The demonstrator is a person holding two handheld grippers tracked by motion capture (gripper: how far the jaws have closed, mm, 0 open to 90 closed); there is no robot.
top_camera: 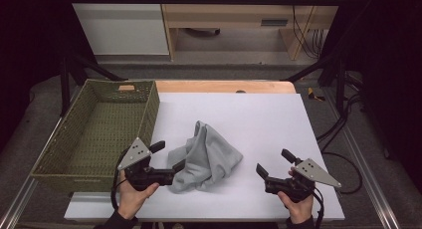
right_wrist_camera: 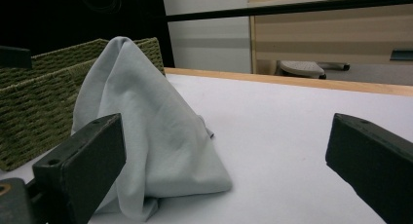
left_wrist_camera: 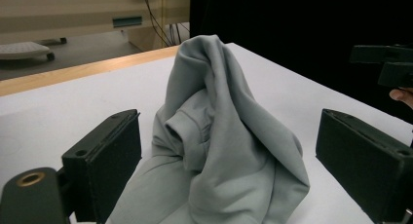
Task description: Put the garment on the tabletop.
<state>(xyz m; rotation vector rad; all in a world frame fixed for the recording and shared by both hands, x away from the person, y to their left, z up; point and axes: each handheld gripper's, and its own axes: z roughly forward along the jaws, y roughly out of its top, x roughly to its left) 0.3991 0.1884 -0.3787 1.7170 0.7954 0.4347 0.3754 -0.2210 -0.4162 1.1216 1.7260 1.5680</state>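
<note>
A grey cloth [top_camera: 208,157] stands crumpled in a peaked heap on the white board [top_camera: 259,119]. My left gripper [top_camera: 169,156] is open at the heap's left edge, its nearer finger touching the fabric. In the left gripper view the cloth [left_wrist_camera: 219,136] rises between the two spread jaws of the left gripper [left_wrist_camera: 230,151]. My right gripper [top_camera: 272,162] is open, a short way right of the heap and apart from it. Through the right gripper view the cloth [right_wrist_camera: 146,131] sits ahead, toward the left jaw of the right gripper [right_wrist_camera: 224,153].
A green woven basket [top_camera: 149,114] with nothing in it stands along the board's left side, close to the left hand. A wooden table edge [top_camera: 224,86] runs behind the board. Black frame struts [top_camera: 318,64] slant at the back corners, with cables on the right.
</note>
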